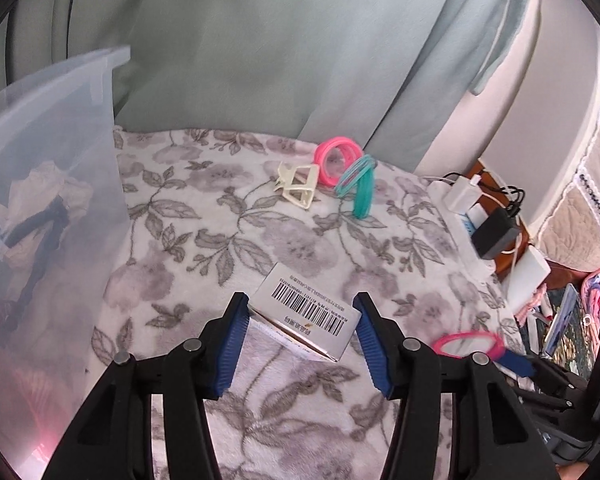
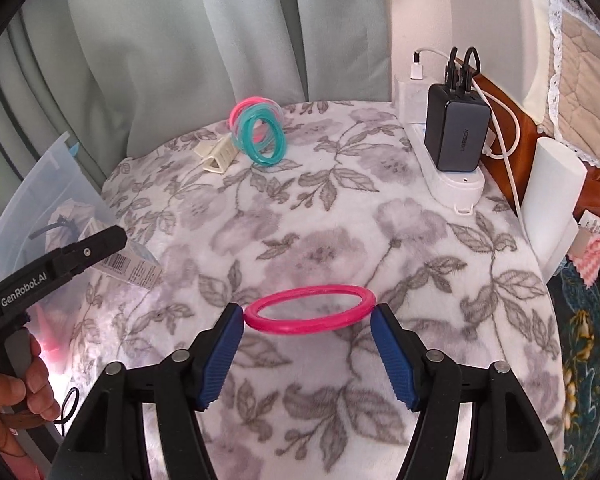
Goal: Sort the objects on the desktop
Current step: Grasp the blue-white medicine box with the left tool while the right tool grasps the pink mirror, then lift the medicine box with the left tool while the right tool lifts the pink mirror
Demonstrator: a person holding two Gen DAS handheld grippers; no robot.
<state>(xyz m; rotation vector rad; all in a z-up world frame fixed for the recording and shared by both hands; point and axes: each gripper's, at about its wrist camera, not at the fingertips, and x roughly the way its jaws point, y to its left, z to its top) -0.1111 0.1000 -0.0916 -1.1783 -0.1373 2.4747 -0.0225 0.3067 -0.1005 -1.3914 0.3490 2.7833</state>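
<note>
Floral cloth (image 2: pixel 300 208), left gripper (image 1: pixel 300 312) pinching box (image 1: pixel 312 312), right gripper (image 2: pixel 310 312) clasping pink ring (image 2: pixel 310 309).

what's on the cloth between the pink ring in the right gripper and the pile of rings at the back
Nothing: the right wrist view shows only bare floral cloth between the pink ring and the pile of rings.

Black grippers (image 2: pixel 308 316), ribbed blue pads (image 2: pixel 220 356), silver screws, white GenRobot.AI lettering

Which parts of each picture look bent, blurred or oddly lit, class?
Left wrist view: fisheye bends the clear bin wall, black vignette rings the corners, a pink glow tints the bin's base, and the teal rings smear slightly. Right wrist view: the curtain folds curve, and the pink ring between the fingers is sharp.
</note>
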